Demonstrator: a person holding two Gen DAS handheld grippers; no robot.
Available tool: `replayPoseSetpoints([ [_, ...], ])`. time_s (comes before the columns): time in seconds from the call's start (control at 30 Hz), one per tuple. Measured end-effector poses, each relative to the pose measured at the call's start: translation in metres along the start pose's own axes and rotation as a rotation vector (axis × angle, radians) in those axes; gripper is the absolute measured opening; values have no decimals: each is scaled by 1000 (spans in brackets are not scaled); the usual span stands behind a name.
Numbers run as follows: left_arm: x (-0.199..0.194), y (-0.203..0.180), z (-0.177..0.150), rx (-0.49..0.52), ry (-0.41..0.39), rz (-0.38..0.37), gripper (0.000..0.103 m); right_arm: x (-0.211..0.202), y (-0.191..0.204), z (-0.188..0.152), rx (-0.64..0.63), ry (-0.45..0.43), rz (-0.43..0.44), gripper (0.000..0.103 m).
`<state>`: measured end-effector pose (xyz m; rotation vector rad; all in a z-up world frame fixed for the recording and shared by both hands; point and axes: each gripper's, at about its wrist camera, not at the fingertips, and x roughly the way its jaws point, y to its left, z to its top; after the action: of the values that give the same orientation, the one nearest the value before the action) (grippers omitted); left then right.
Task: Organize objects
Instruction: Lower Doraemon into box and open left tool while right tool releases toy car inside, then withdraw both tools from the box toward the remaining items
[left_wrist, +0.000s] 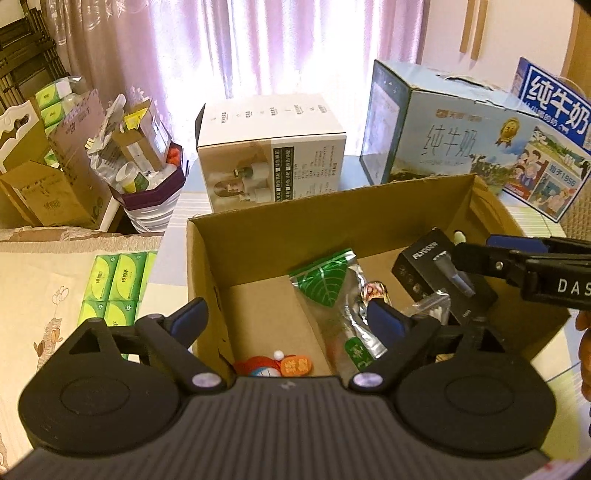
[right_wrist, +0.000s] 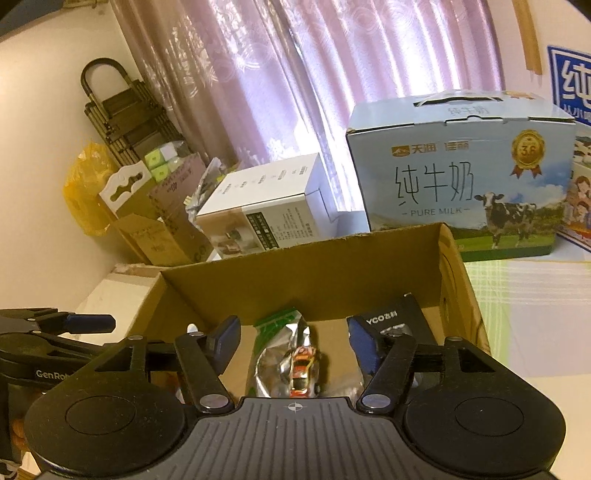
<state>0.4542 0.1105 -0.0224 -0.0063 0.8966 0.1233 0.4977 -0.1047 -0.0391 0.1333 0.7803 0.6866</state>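
An open cardboard box (left_wrist: 332, 210) (right_wrist: 303, 258) holds a green and silver foil pouch (left_wrist: 328, 284) (right_wrist: 280, 354), a black shaver box (left_wrist: 432, 269) (right_wrist: 399, 317), a small toy car (right_wrist: 303, 369), a bag of cotton swabs (left_wrist: 432, 314) and a red and blue plush toy (left_wrist: 273, 365). My left gripper (left_wrist: 288, 319) is open and empty over the box's near left part. My right gripper (right_wrist: 293, 341) is open and empty above the toy car and pouch. It shows in the left wrist view (left_wrist: 476, 247) at the right, by the black box.
Behind the box stand a white product carton (left_wrist: 273, 147) (right_wrist: 266, 210) and a blue milk carton (left_wrist: 454, 136) (right_wrist: 461, 173). Green tissue packs (left_wrist: 118, 284) lie left of the box. Cluttered cardboard boxes (left_wrist: 62, 173) (right_wrist: 155, 218) stand at far left, before a pink curtain (left_wrist: 258, 48).
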Motion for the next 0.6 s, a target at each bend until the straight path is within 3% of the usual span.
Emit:
replayPoseSetpoints([
  [0.6, -85, -10, -37, -31, -102, -26, 94, -91, 15, -41, 3, -76, 6, 66],
])
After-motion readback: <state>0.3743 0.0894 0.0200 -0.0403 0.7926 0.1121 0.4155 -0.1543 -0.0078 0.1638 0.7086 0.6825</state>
